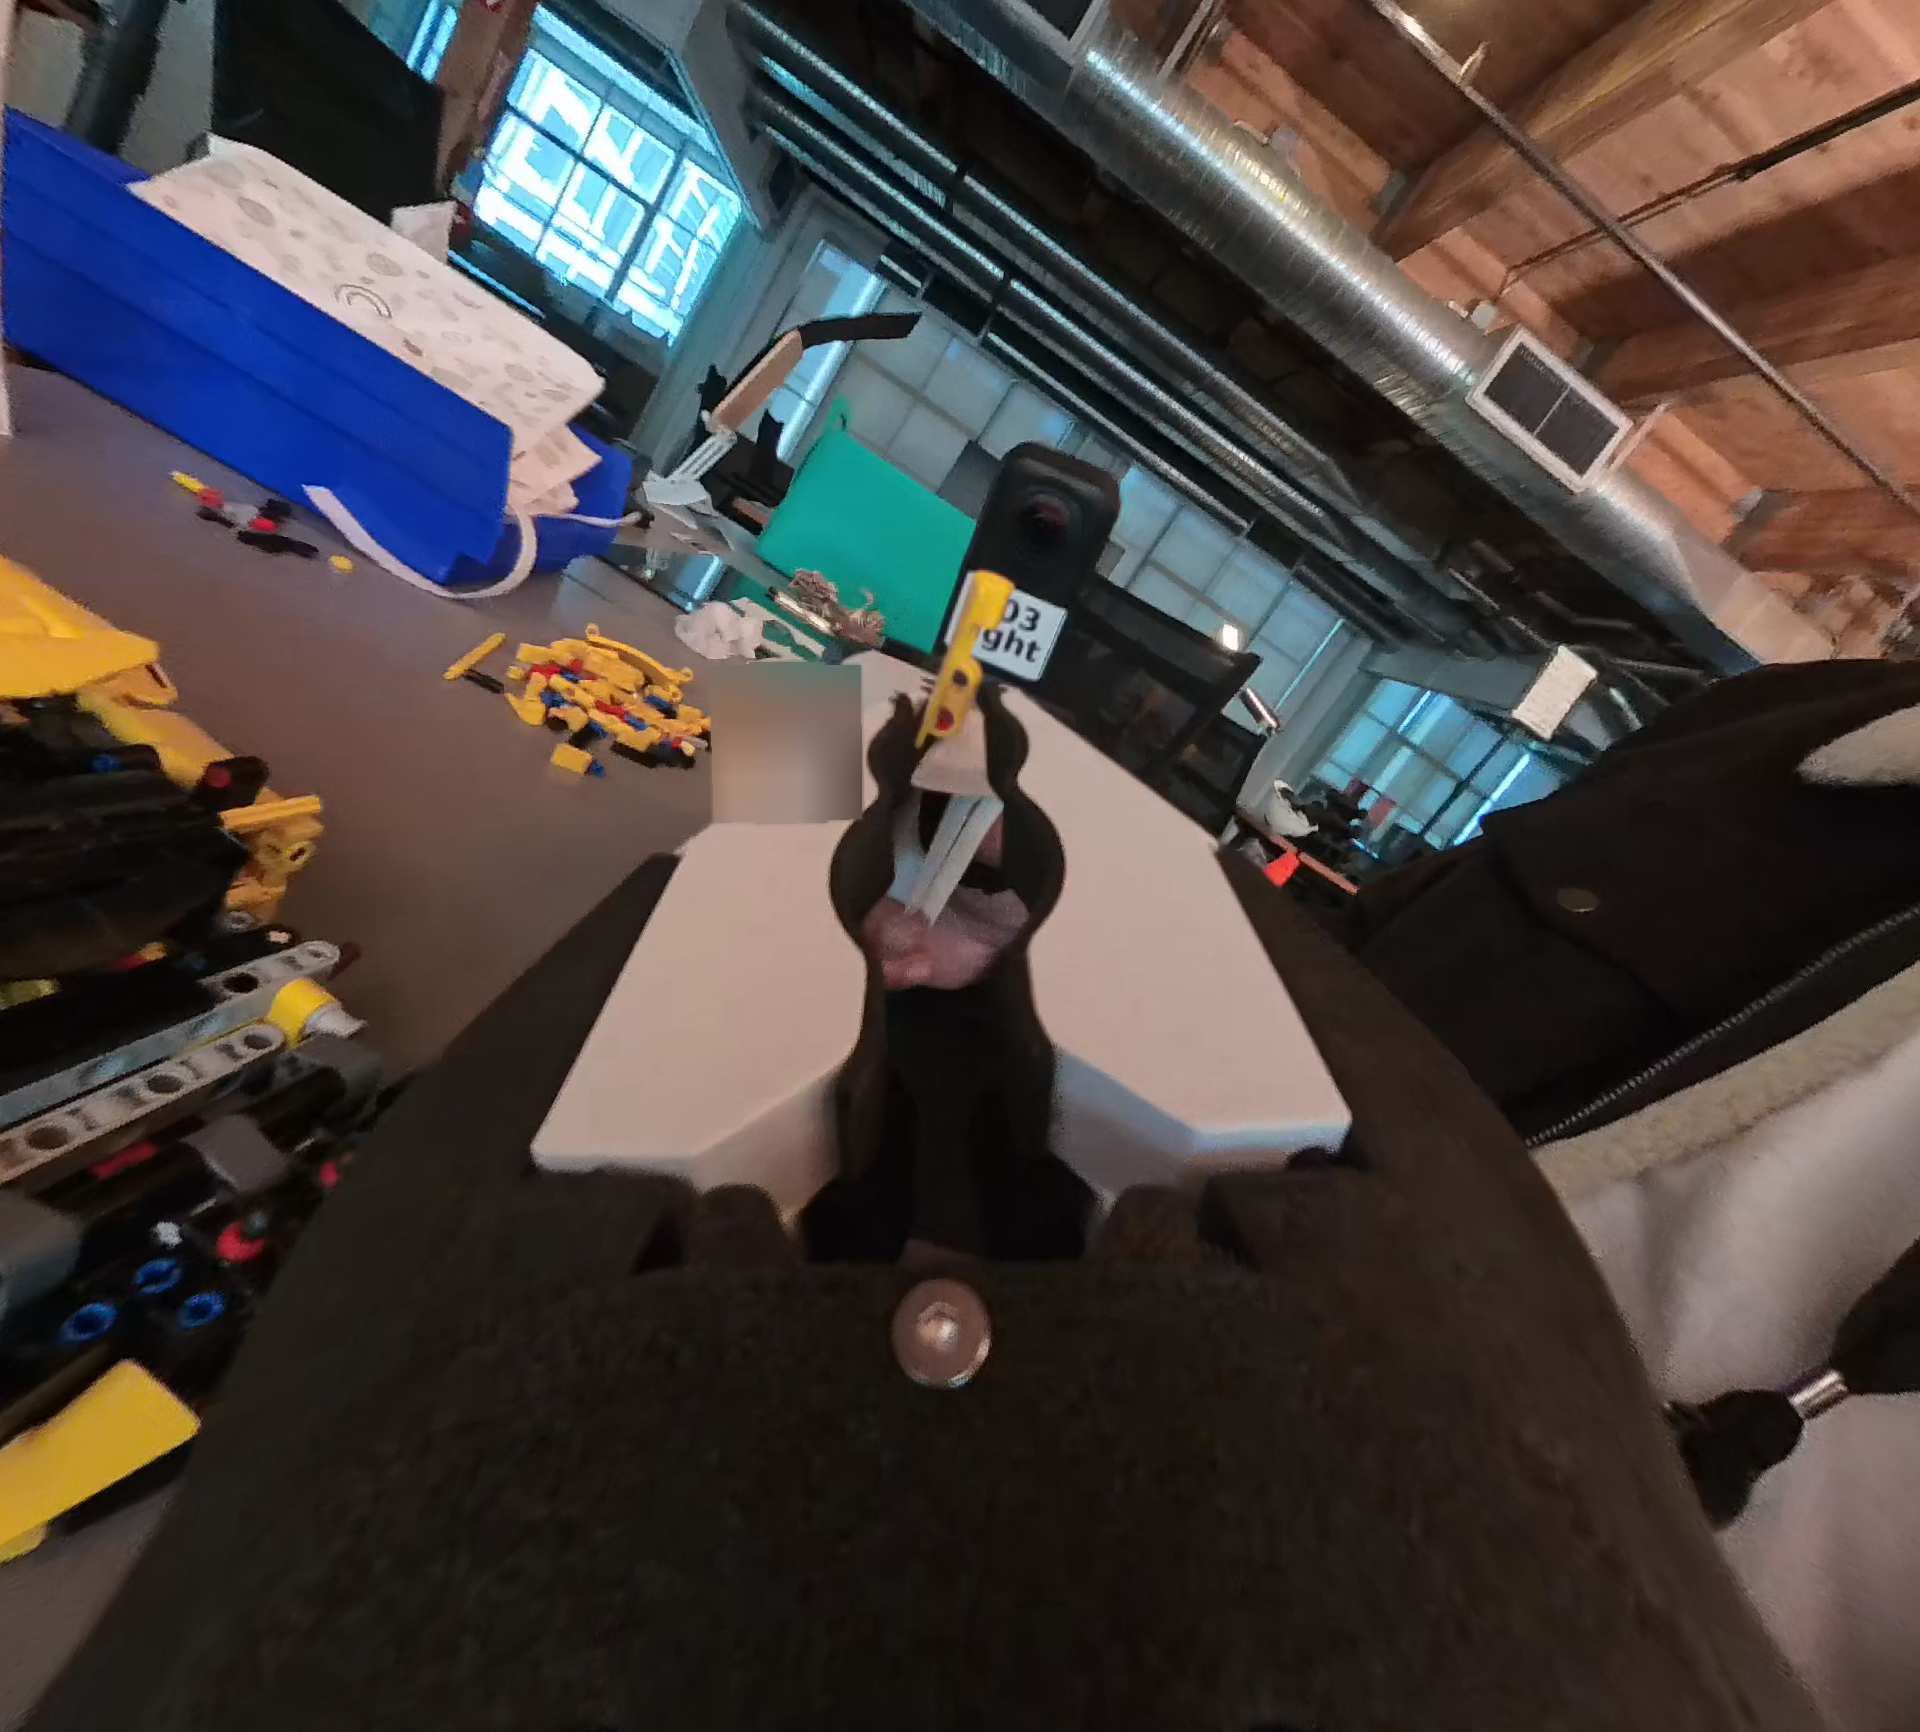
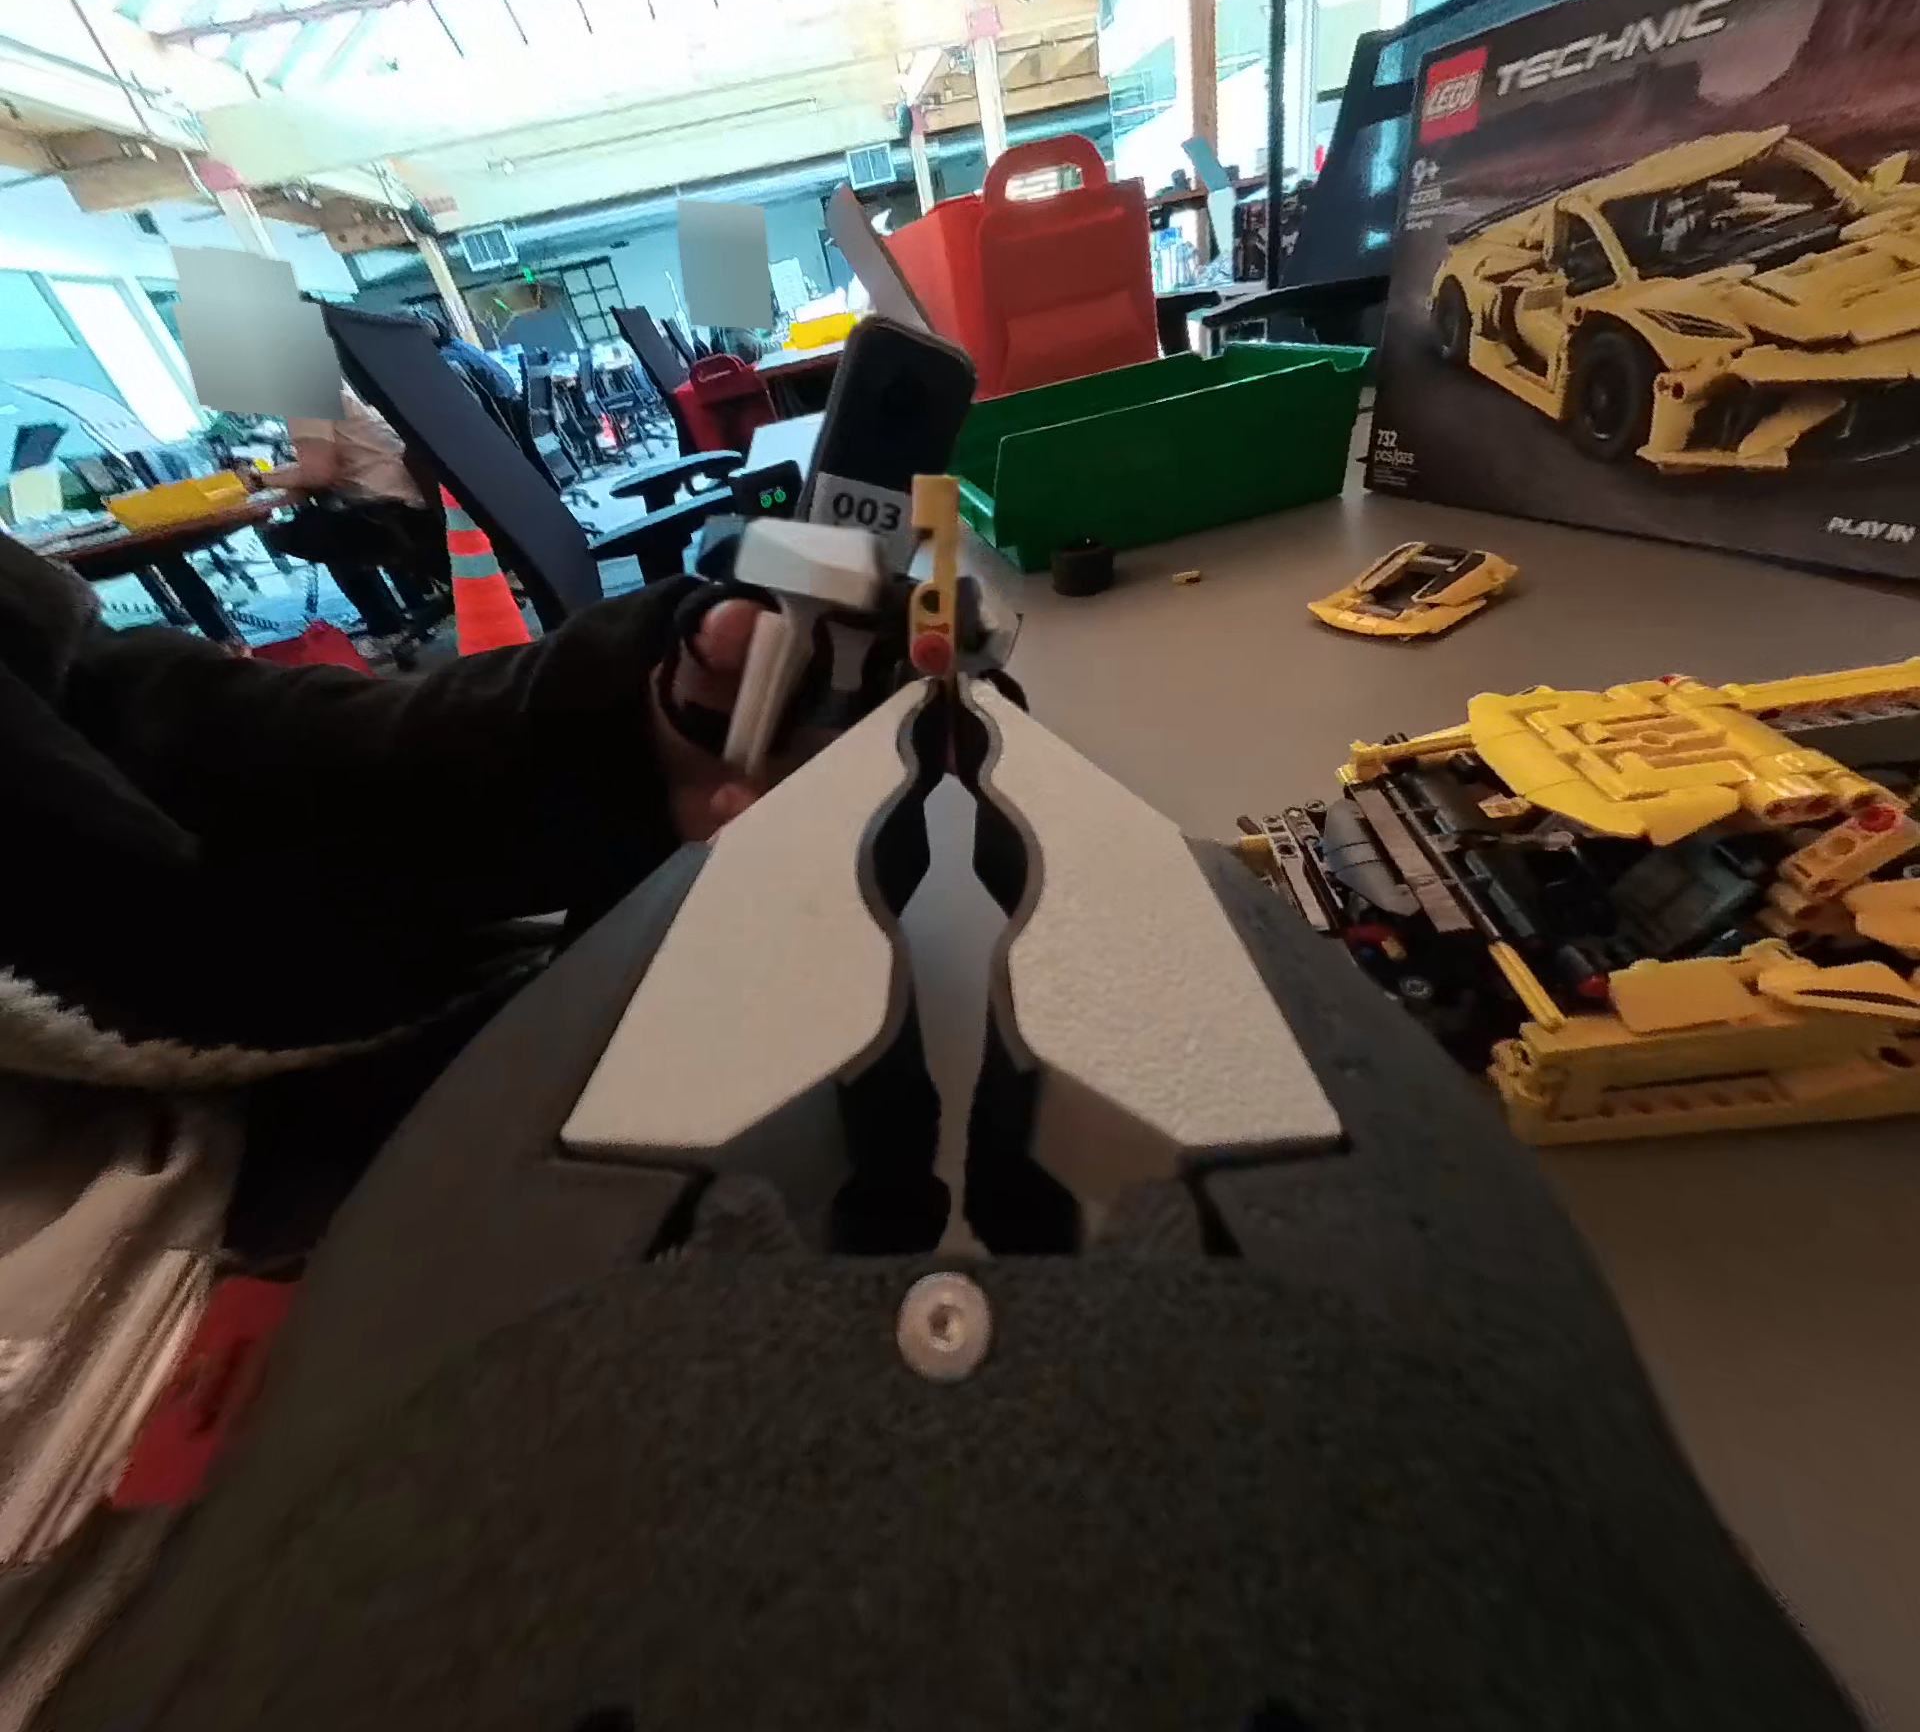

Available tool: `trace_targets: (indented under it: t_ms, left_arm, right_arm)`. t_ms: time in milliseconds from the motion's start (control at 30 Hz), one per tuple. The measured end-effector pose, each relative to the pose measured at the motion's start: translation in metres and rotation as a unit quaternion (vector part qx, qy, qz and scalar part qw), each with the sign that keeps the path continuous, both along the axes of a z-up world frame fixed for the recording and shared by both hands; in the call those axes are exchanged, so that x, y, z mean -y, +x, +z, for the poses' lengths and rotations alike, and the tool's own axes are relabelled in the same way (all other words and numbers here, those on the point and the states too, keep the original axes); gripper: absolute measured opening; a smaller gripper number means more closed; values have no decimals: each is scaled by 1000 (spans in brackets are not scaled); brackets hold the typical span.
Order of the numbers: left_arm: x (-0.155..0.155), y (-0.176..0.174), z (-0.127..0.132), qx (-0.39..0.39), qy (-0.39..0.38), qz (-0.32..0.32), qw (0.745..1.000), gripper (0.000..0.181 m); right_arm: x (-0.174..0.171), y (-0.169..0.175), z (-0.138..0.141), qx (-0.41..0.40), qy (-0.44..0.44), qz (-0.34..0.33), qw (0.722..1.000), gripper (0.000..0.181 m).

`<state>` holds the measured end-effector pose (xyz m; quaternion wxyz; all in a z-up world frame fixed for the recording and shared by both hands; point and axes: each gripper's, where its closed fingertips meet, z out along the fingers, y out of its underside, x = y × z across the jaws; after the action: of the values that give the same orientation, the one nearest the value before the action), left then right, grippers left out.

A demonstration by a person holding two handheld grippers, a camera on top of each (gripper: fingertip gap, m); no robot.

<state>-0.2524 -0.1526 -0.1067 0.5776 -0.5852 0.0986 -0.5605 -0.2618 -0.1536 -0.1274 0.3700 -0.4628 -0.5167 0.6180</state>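
A small yellow beam piece with a red pin at its lower end stands upright between both grippers, above the grey table. My left gripper is shut on its lower end. My right gripper faces it and is shut at the beam's lower end, right by the red pin. In the right wrist view the left gripper shows opposite, held by a hand in a black sleeve. In the left wrist view the right gripper's black camera shows behind the beam.
A partly built yellow and black car model lies on the table to the right; it also shows in the left wrist view. Behind stand its box, a green bin, a red bag. Loose pieces and a blue bin lie farther off. My two grippers' fingertips are within a few centimetres of each other.
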Motion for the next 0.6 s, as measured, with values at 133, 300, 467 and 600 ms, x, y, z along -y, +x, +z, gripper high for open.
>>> trace_targets:
  t_ms: [133,300,467,600]
  left_arm:
    - [-2,-3,1,-8,6,16,1000,26]
    - [-5,2,-4,-47,11,33,998,23]
    - [1,6,-3,-51,24,14,998,7]
    - [4,5,-4,-50,21,6,999,6]
  right_arm:
    - [-5,-1,-2,11,-30,1,999,0]
    - [2,0,-1,13,-49,29,998,0]
    - [8,2,-1,18,-72,55,996,0]
    - [12,2,-2,20,-55,56,997,0]
